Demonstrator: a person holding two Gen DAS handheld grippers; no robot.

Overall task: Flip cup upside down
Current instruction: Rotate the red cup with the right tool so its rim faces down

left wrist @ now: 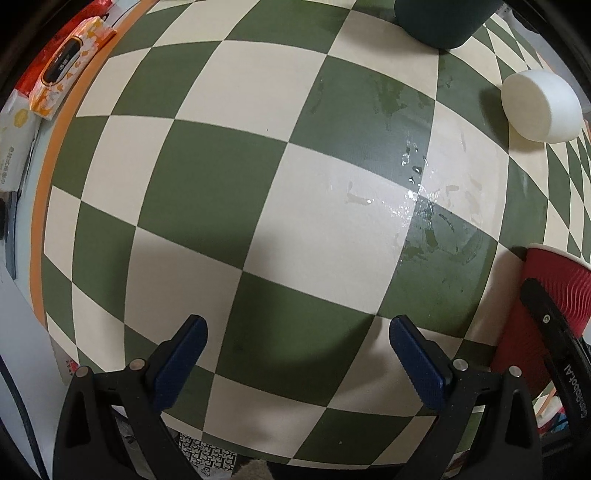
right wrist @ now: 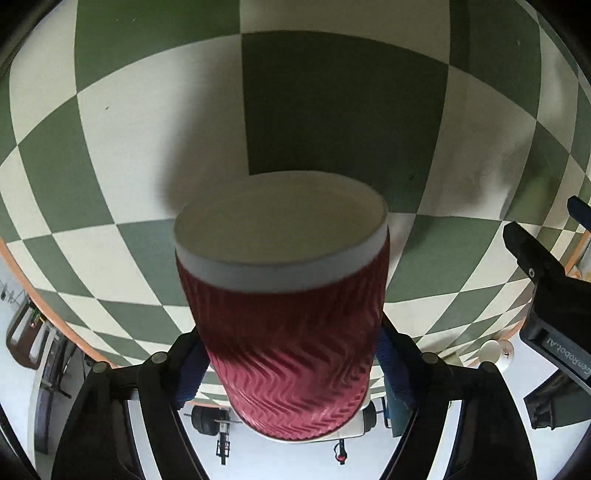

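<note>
The right gripper [right wrist: 291,369] was clamped on the red cup [right wrist: 291,332], its blue pads pressing both ribbed sides, holding it above the checkered table [right wrist: 122,147] with the white base end (slightly blurred) pointing away from the camera. The left gripper [left wrist: 297,354] hung wide apart, gripping nothing. Farther off sat wet smears [left wrist: 421,199], a white puck [left wrist: 539,107] and a dark container [left wrist: 439,22].

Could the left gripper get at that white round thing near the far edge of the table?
Probably yes: the left gripper is open and holds nothing, and only bare checkered tablecloth lies between it and the white round object.
</note>
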